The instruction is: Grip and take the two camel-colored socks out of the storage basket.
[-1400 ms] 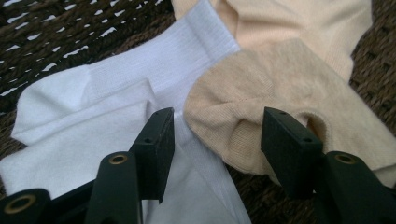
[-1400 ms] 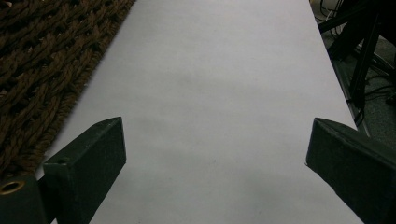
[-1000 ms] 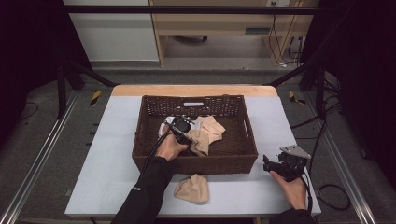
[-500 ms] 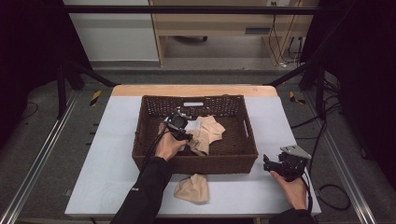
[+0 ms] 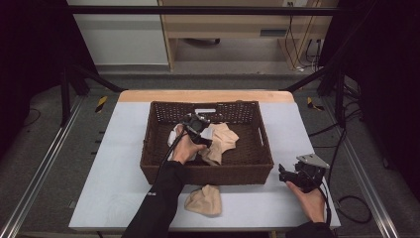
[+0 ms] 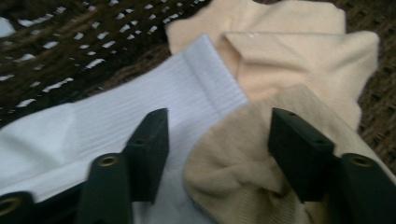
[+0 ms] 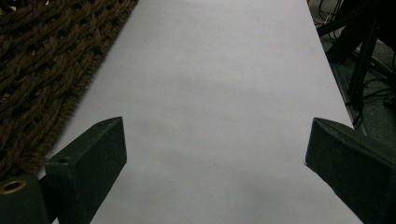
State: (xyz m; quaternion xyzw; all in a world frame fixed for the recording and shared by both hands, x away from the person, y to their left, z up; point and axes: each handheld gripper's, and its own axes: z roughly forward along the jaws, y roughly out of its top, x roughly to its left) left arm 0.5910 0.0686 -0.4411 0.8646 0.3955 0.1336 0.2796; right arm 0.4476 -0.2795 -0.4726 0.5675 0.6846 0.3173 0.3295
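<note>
The left gripper [image 5: 197, 125] has shifted leftward inside the basket [image 5: 148, 158], jaws open over a white sock [image 6: 93, 116] and beige socks [image 6: 289, 70], likely choosing one. The right gripper [image 5: 297, 174] idles open on the table [image 5: 119, 148]; another beige sock [image 5: 204, 200] waits outside.

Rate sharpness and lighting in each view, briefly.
High view: evenly lit table, dark surroundings, the basket fairly sharp. Left gripper view: soft and blurred throughout, the white sock slightly overexposed, the beige socks dimmer. Right gripper view: the basket weave crisp, a soft shadow across the near tabletop.
</note>
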